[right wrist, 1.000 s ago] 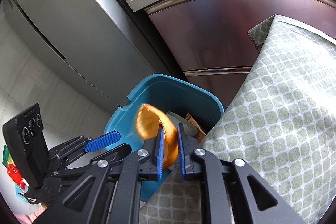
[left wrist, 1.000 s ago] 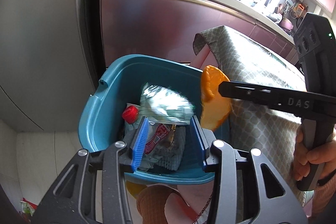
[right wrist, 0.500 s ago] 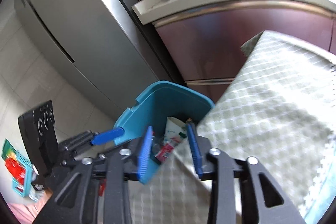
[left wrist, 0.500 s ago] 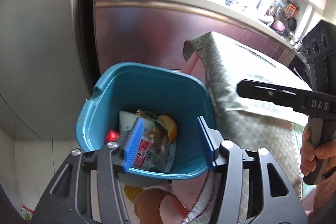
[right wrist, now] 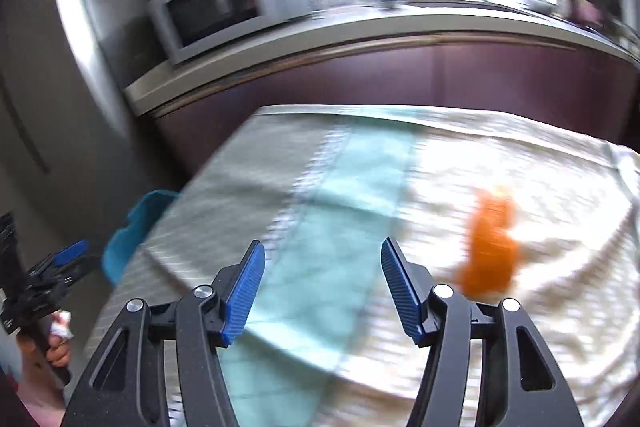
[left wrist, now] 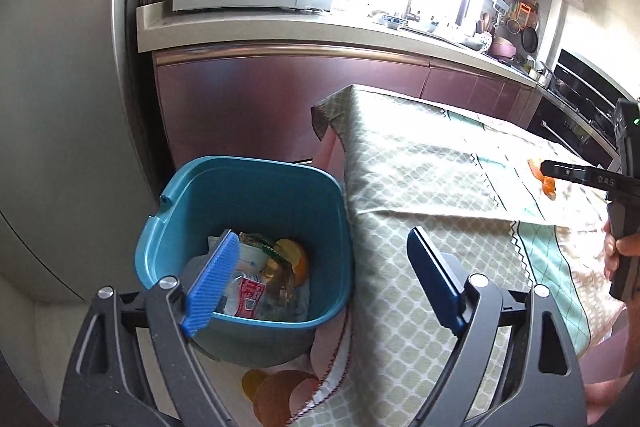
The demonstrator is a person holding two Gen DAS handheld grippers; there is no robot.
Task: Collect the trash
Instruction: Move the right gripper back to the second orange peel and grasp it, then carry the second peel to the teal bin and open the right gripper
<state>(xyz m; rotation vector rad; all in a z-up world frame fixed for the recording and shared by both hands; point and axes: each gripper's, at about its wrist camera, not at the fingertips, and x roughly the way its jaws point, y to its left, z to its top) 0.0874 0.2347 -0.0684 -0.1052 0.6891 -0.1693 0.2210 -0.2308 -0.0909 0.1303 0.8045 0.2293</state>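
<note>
**Both tongs empty; one orange peel left on the desk**

The blue bin (left wrist: 244,227) stands on the floor against the near-left corner of the cloth-covered desk (left wrist: 420,187), and it already holds the collected trash: a crumpled wrapper, a plastic bottle with a red label and a piece of orange peel. The left tongs (left wrist: 316,279) hang just above the bin's near rim, one pad over the bin and the other over the cloth; their jaws have just been opening and stand wide with nothing between them.

The right tongs (right wrist: 322,291) are over the desk, away from the bin. Their jaws have just been opening too, and they stand moderately apart and empty. The view is smeared with motion blur.

The remaining piece of trash, an orange peel (right wrist: 490,247), lies on the cloth on the side of the desk far from the bin, just ahead and to the right of the right tongs.

The peel is probably light, curved and somewhat springy, with a waxy outer skin that may slip. A pinch across its thin edge should hold better than one across the broad face, and the loose cloth beneath could bunch up if the pads dig in.
</note>
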